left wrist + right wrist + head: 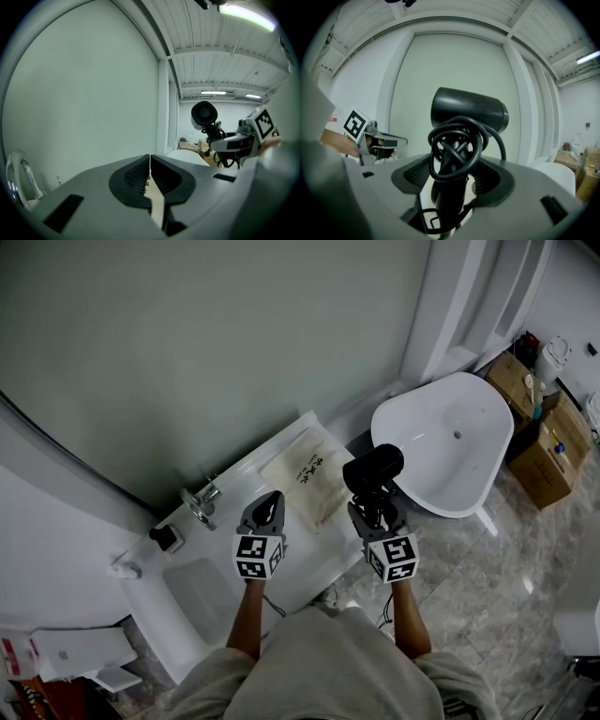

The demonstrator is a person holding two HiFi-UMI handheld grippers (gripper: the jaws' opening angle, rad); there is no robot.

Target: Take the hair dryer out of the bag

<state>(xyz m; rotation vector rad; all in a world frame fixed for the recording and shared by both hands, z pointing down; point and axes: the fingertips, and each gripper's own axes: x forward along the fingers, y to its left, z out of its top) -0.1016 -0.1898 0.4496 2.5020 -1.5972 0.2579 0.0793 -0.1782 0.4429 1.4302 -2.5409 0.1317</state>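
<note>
My right gripper (373,506) is shut on the handle of a black hair dryer (373,468), held upright in the air with its barrel on top. Its black cord (457,145) is coiled around the handle between the pads. The beige cloth bag (305,474) lies flat on the white counter (309,563), just left of the dryer. My left gripper (270,501) hovers over the counter beside the bag, shut with nothing between its jaws. In the left gripper view the hair dryer (204,114) and the right gripper (243,138) show at right.
A chrome faucet (200,503) and a sink basin (197,592) are at the counter's left. A white tub (450,442) stands to the right, with cardboard boxes (544,442) beyond it. A pale green wall backs the counter.
</note>
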